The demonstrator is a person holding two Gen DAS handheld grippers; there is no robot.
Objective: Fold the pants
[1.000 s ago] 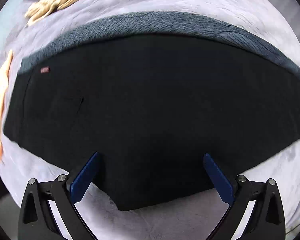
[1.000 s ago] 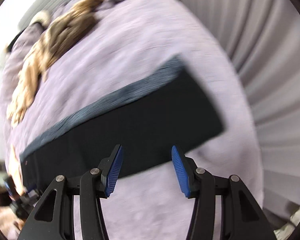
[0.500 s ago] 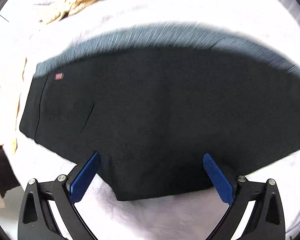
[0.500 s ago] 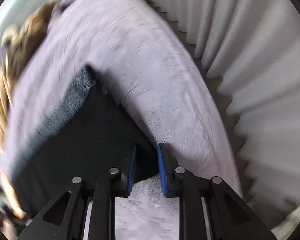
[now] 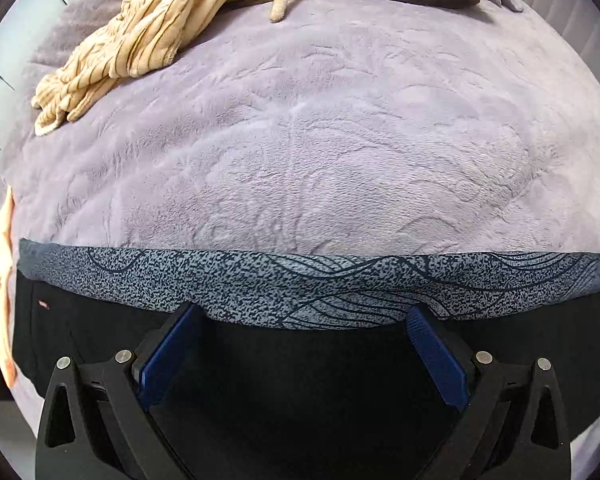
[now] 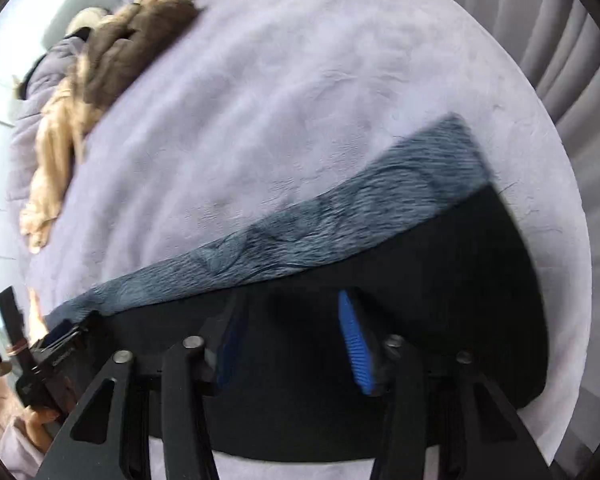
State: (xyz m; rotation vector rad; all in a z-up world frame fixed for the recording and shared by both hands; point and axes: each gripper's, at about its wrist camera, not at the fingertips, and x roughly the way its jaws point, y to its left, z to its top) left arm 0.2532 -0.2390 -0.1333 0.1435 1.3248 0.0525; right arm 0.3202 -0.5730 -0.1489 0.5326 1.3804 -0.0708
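One pair of black fabric pants (image 5: 300, 364) with a blue-grey speckled patterned band (image 5: 300, 284) along its far edge is laid flat on the lilac plush bed cover (image 5: 300, 140). It lies directly beneath both grippers and stretches past them to either side, apparently spread lengthwise so that a fold can be made across it.

The left gripper (image 5: 300, 356) is held over the pants with its two blue pads (image 5: 168, 356) wide apart. Nothing is clamped, and the patterned band lies just ahead of the fingertips.

The right gripper (image 6: 292, 340) is held over the black cloth nearer the pants' end, which lies to its right. Its jaws are partly apart and opening. Cloth is seen below the gap, but no grip is evident. The view is blurred.

Both grippers are judged to be positioned for taking hold of the garment.

Counted: one pair of pants and two grippers. One cream striped and brown heap of fabric (image 5: 148, 32) lies well beyond the grippers.
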